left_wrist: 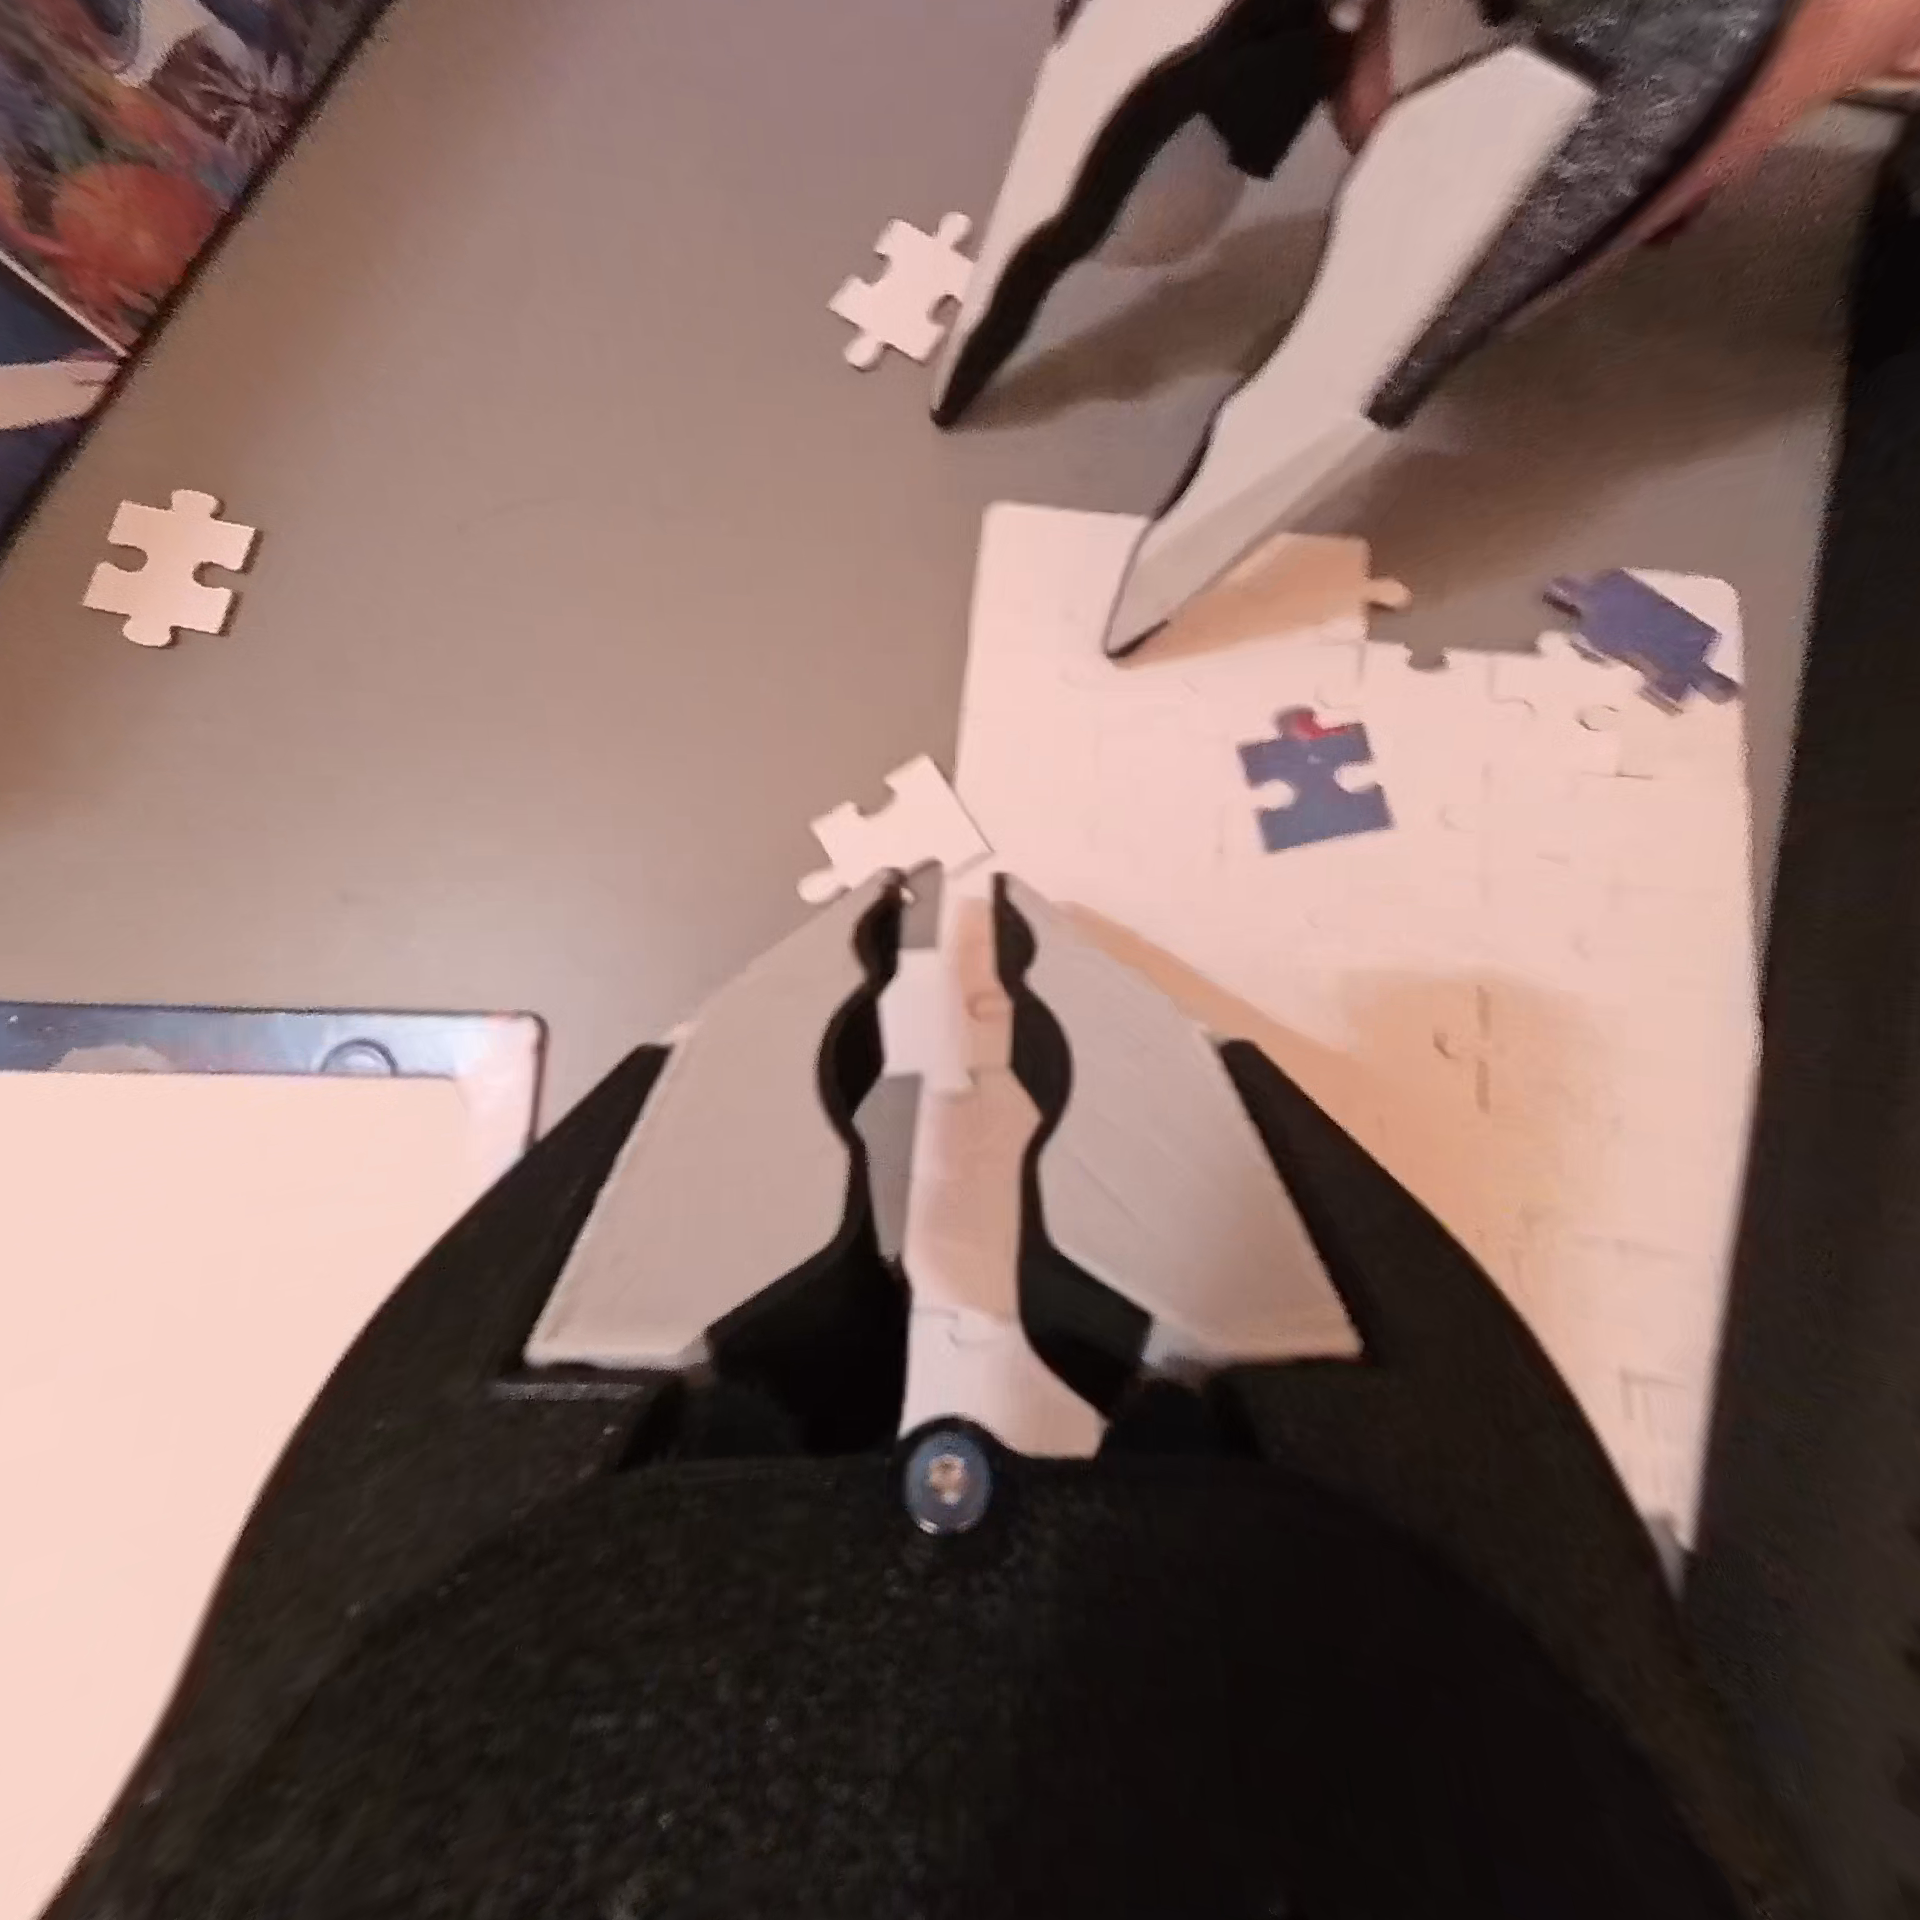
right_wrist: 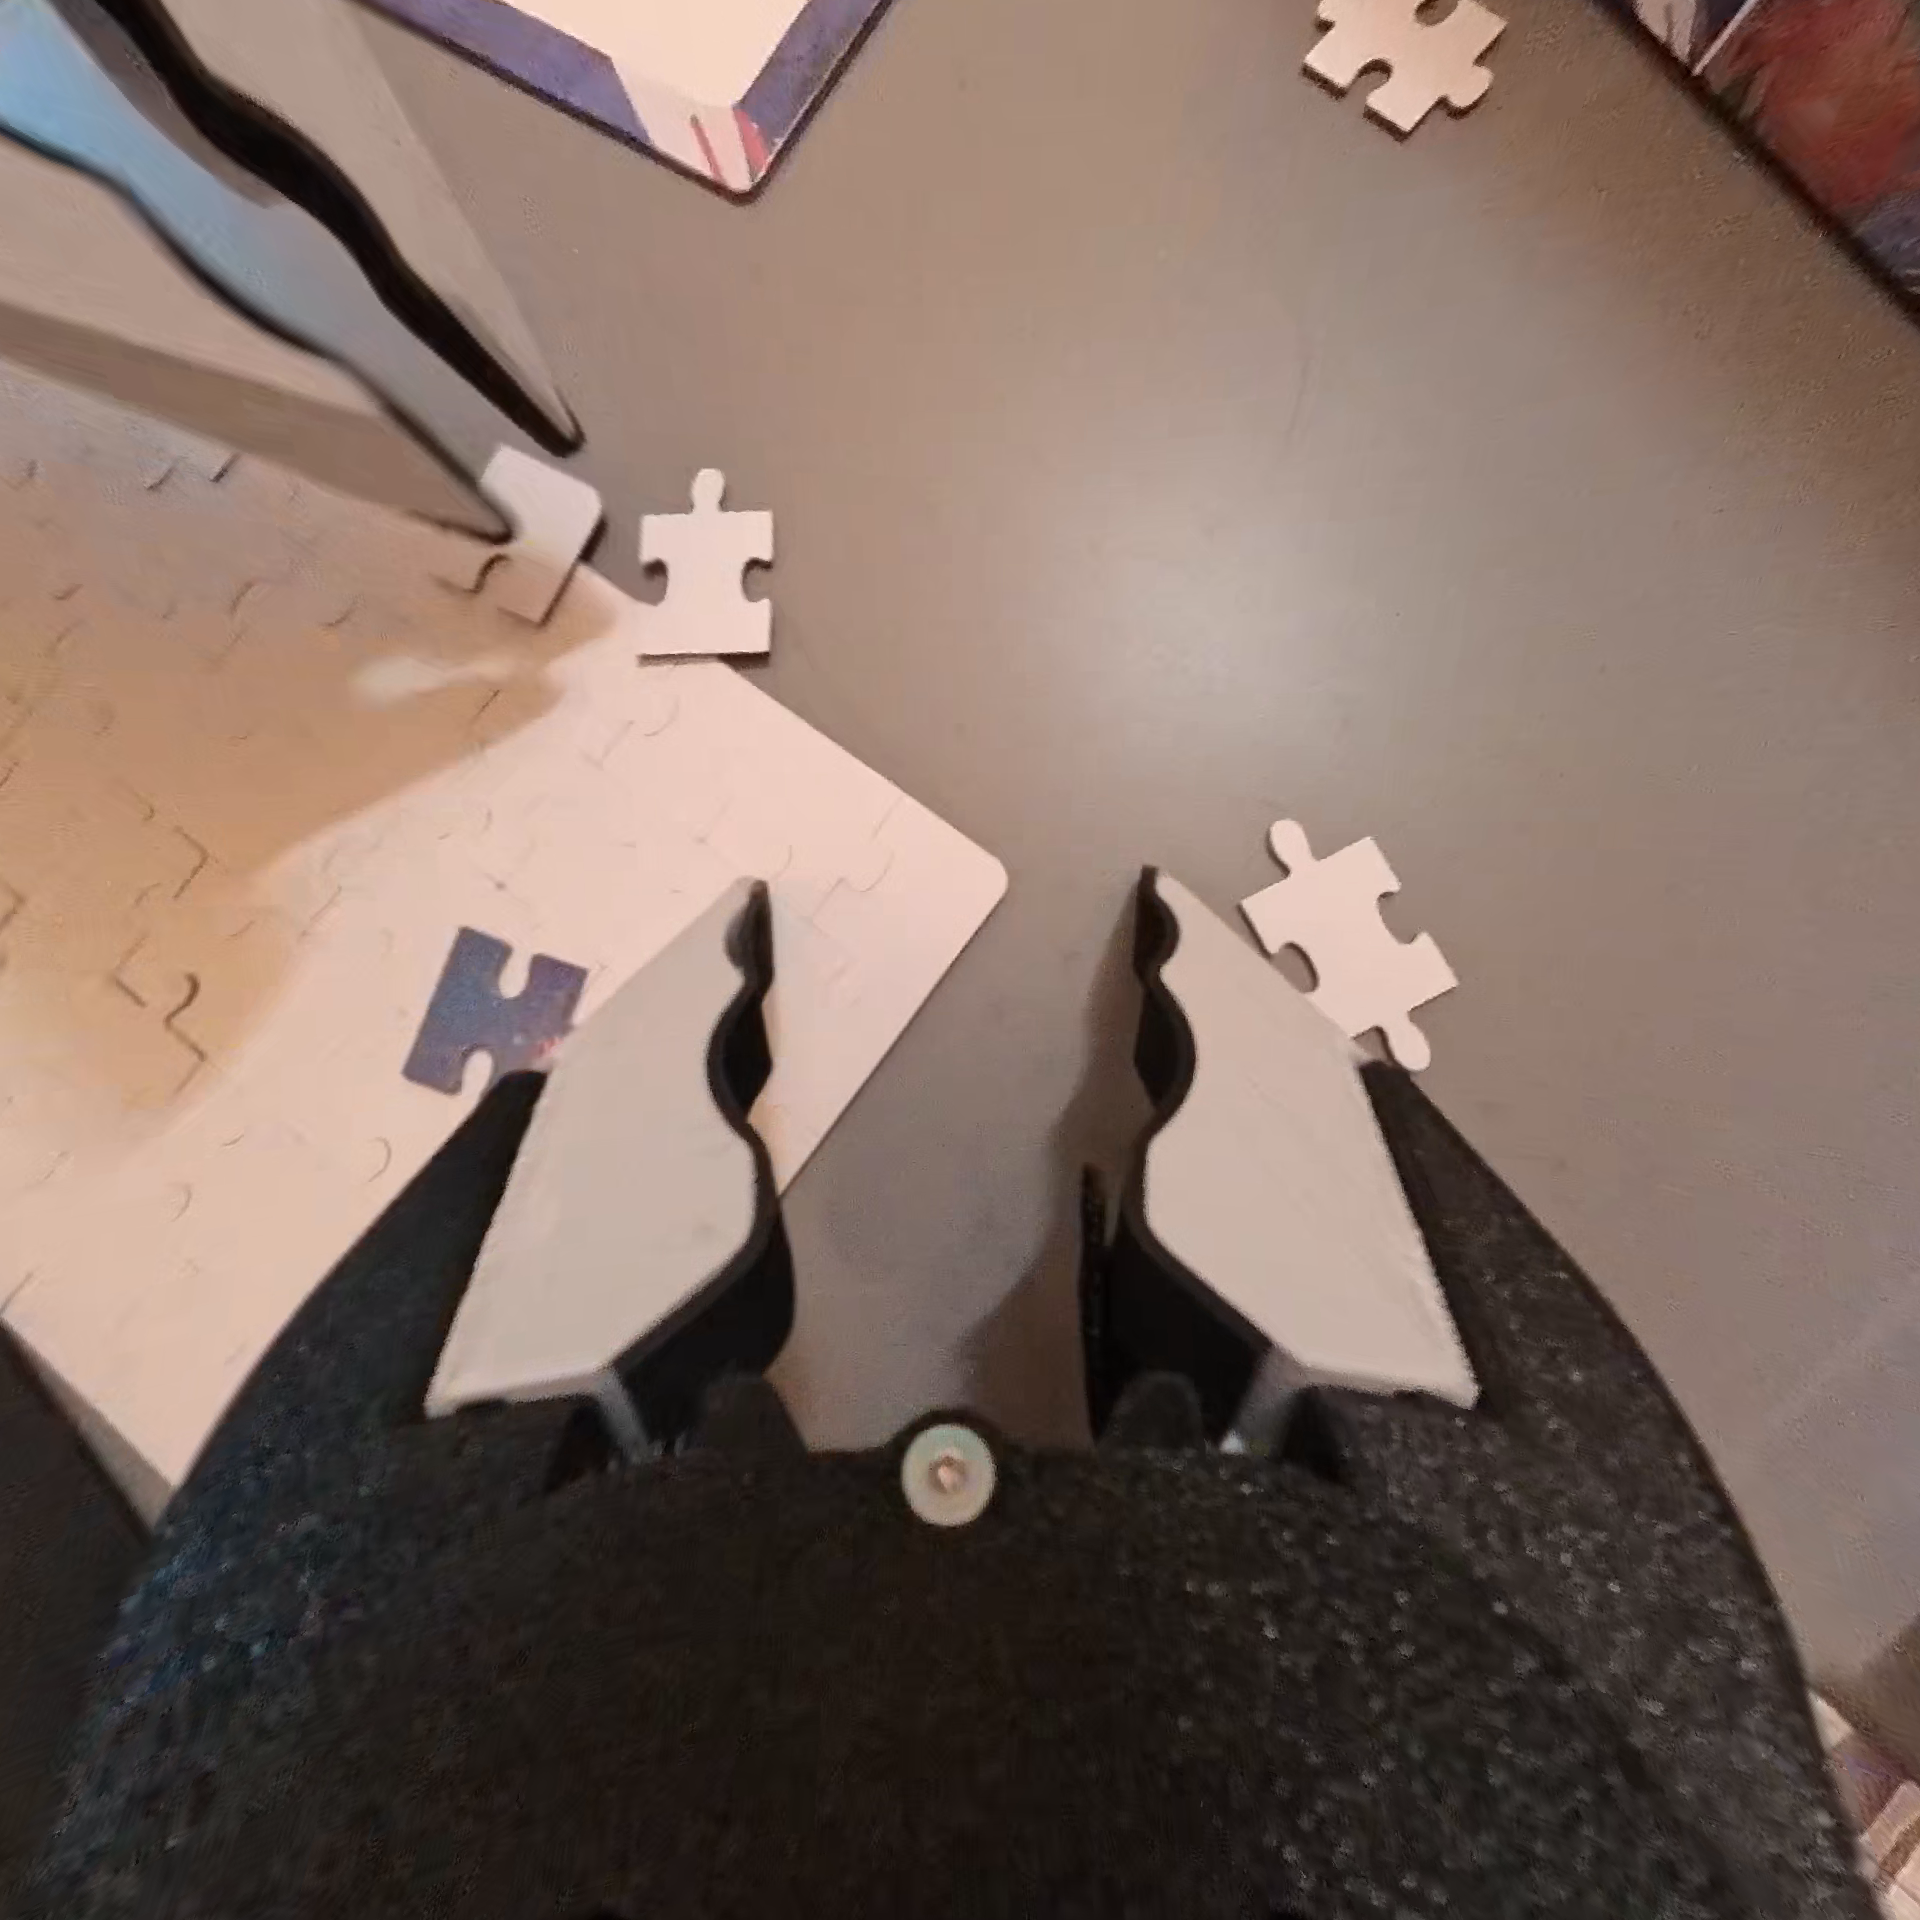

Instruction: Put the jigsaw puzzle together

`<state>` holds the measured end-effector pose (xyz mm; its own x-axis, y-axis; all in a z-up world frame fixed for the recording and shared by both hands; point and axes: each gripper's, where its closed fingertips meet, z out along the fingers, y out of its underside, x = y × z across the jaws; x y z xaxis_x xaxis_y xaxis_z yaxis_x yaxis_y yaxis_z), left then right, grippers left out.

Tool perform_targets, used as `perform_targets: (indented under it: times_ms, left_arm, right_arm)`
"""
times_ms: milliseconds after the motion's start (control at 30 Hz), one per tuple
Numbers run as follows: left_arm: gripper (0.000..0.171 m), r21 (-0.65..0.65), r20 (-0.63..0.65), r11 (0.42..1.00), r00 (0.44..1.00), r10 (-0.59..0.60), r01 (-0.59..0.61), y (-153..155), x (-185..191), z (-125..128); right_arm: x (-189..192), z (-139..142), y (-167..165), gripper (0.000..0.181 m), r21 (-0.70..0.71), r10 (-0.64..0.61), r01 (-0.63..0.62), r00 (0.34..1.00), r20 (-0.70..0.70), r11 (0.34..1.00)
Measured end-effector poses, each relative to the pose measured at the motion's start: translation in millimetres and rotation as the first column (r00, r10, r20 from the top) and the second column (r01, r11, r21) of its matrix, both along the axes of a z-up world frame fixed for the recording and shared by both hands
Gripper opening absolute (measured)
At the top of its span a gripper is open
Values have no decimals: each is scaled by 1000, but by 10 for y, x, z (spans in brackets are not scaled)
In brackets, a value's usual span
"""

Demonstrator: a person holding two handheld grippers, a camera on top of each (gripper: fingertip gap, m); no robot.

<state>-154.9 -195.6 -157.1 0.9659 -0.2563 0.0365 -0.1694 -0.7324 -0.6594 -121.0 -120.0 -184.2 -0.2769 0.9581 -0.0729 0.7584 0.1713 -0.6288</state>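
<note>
A large white, face-down assembled puzzle (left_wrist: 1143, 810) lies on the grey table and also shows in the right wrist view (right_wrist: 675, 810). Two blue face-up pieces (left_wrist: 1314, 790) (left_wrist: 1642, 639) lie on it. My left gripper (left_wrist: 948, 883) is at the puzzle's edge, jaws nearly together with a narrow gap. A white piece (left_wrist: 925, 1029) lies below between the fingers, and a strip of puzzle shows between it and the right pad. Another white piece (left_wrist: 894, 826) lies just ahead of the tips. My right gripper (right_wrist: 951, 888) is wide open and empty above the table beside the puzzle's corner.
Loose white pieces lie on the table (left_wrist: 171, 566) (left_wrist: 904, 291) (right_wrist: 1345, 940) (right_wrist: 707, 582) (right_wrist: 1403, 57). A picture-printed box lid (left_wrist: 94, 187) is at the far left. A box tray (left_wrist: 208, 1247) sits near my left gripper. A dark table edge (left_wrist: 1849, 935) runs along the right.
</note>
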Motion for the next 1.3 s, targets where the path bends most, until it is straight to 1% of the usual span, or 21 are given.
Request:
perform_targets:
  times_ms: [33, 167, 200, 300, 367, 433, 500, 600, 633, 667, 700, 733, 767, 800, 867, 933, 1000, 1067, 1133, 1233, 1300]
  left_arm:
    - [36, -14, 5, 999, 999, -34, 34, -150, 82, 28]
    - [41, -102, -67, 989, 991, -115, 108, -724, 279, -227]
    - [39, -72, -57, 993, 994, -93, 89, -744, 307, -249]
    - [38, -13, -19, 1000, 999, -29, 28, -723, 329, -255]
    - [38, -15, -31, 1000, 999, -22, 21, -712, 333, -253]
    - [38, -4, -45, 1000, 999, -18, 18, -680, 338, -248]
    - [37, 17, -78, 1000, 997, 8, -7, -624, 299, -235]
    - [29, 30, -151, 1000, 988, 14, -10, -521, 254, -228]
    - [27, 32, -164, 999, 986, 16, -11, -480, 253, -225]
    - [22, 40, -174, 999, 984, 29, -23, -425, 246, -227]
    - [13, 52, -185, 998, 982, 44, -35, -359, 231, -234]
    - [5, 63, -191, 997, 980, 53, -42, -293, 226, -244]
    - [3, 71, -197, 996, 979, 62, -49, -229, 223, -248]
    - [3, 78, -207, 995, 975, 76, -61, -167, 203, -248]
    - [10, 79, -230, 992, 967, 110, -94, -81, 123, -238]
    - [29, 59, -230, 990, 963, 141, -131, -110, 3, -194]
    - [42, 78, -153, 985, 975, 163, -153, -243, -95, -45]
    - [76, 62, 22, 983, 984, 175, -176, -501, -143, 64]
    - [93, 34, 105, 973, 969, 225, -230, -739, -307, 23]
    - [104, -17, 126, 956, 948, 292, -293, -922, -448, -216]
    - [113, -11, 151, 956, 945, 290, -292, -906, -347, -225]
  right_arm:
    - [21, -1, -42, 80, -7, 20, -20, 1000, 3, 1000]
    - [87, 21, -210, 92, -67, 55, -55, 998, 6, 996]
    - [100, 30, -277, 90, -86, 69, -68, 998, 8, 994]
    - [136, 23, -407, 106, -83, 66, -64, 998, 22, 994]
    - [183, 40, -544, 132, -126, 90, -84, 995, 41, 988]
    - [186, 68, -523, 133, -163, 60, -53, 998, 37, 985]
    - [200, 148, -511, 135, -272, 36, -26, 999, 31, 962]
    - [201, 341, -459, 127, -411, 5, -17, 1000, -29, 912]
    - [184, 479, -446, 114, -466, -8, -31, 997, -81, 884]
    - [238, 765, -581, 39, -598, 51, -144, 984, -169, 788]
    - [286, 1120, -684, 40, -735, 71, -254, 960, -271, 629]
    - [272, 1296, -674, 41, -808, 35, -264, 956, -290, 527]
    - [256, 1294, -670, 62, -826, 38, -236, 967, -253, 512]
    - [261, 1271, -687, 56, -808, 64, -250, 964, -256, 534]
    - [180, 1048, -550, 51, -713, 27, -170, 978, -207, 680]
    - [160, 652, -257, 62, -503, -28, -31, 993, -111, 864]
    - [267, 273, -32, 70, -229, -6, -1, 1000, -29, 974]
    - [377, 63, 12, 79, -43, 57, -57, 998, 15, 997]
    - [401, -14, 115, 97, 86, 50, -50, 999, 3, 995]
    - [323, -14, 76, 92, -4, 20, -20, 999, -43, 1000]
    - [285, 22, -75, 93, -86, 36, -42, 997, -68, 995]
